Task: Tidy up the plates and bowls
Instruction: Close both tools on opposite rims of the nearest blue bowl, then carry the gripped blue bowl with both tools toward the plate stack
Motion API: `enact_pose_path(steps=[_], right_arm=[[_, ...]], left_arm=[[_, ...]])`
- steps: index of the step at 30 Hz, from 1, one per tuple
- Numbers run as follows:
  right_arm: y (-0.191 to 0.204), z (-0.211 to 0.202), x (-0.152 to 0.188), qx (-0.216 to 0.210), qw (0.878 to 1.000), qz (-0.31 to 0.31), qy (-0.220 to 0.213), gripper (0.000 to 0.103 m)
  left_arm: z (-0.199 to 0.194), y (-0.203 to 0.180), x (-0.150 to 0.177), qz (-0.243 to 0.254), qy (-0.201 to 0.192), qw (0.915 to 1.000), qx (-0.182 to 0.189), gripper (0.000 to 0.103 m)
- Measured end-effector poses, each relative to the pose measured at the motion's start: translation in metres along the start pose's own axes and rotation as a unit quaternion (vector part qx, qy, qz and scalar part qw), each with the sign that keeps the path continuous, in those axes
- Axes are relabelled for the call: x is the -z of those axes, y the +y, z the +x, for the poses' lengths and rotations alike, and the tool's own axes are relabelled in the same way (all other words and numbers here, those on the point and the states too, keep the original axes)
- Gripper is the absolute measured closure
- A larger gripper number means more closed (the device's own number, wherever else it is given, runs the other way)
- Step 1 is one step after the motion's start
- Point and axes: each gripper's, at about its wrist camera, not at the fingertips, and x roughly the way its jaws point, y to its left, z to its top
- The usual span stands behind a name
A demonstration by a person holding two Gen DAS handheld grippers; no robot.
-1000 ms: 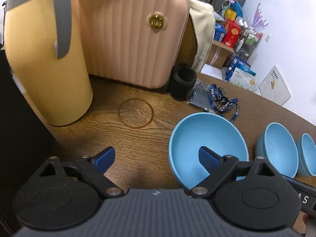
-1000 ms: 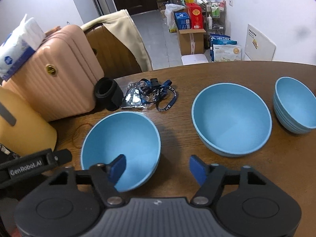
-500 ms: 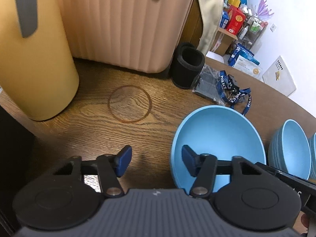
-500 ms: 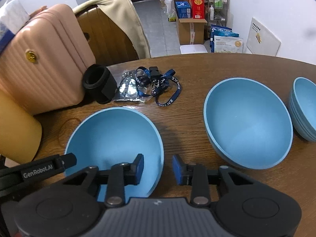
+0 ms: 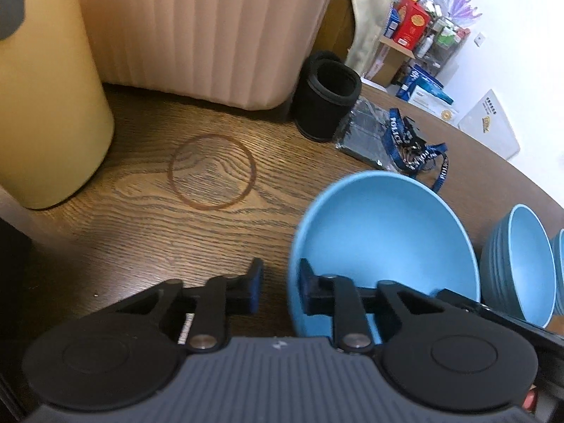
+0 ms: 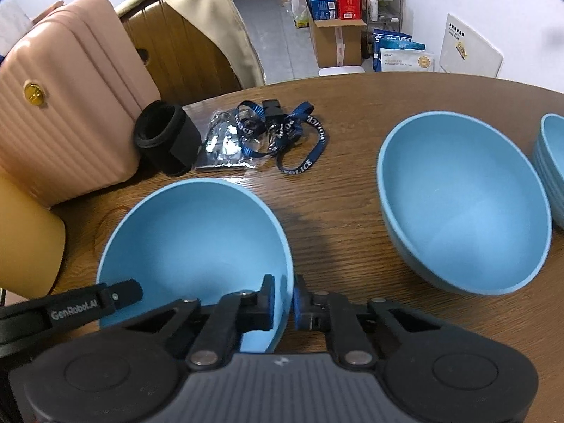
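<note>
A large blue bowl (image 5: 384,232) (image 6: 197,236) sits on the wooden table (image 6: 338,218). My left gripper (image 5: 280,287) straddles its left rim, one finger inside and one outside. Its jaws are closing, and a strip of table still shows between the outer pad and the rim. My right gripper (image 6: 283,299) is shut on the bowl's right rim, with a pad on each side of the wall. A second large blue bowl (image 6: 465,204) stands to the right. Beyond that is a stack of smaller blue bowls (image 6: 550,162).
A pink suitcase (image 5: 211,28) and a yellow container (image 5: 46,105) stand close on the left. A black cup sleeve (image 5: 328,102), a plastic bag and a blue lanyard (image 6: 292,141) lie behind the bowl. A chair with a beige coat (image 6: 197,35) stands past the table's far edge.
Both grippers have come down and forward onto the near bowl's rim. Their jaws went from wide apart to nearly together, the right closing onto the rim.
</note>
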Motion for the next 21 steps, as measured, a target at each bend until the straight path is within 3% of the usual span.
enact_pose_path(steps=[21], right_arm=[[0.013, -0.010, 0.010, -0.009, 0.999, -0.015, -0.034, 0.096]], left_arm=[[-0.013, 0.000, 0.004, 0.017, -0.025, 0.9995, 0.006, 0.089]])
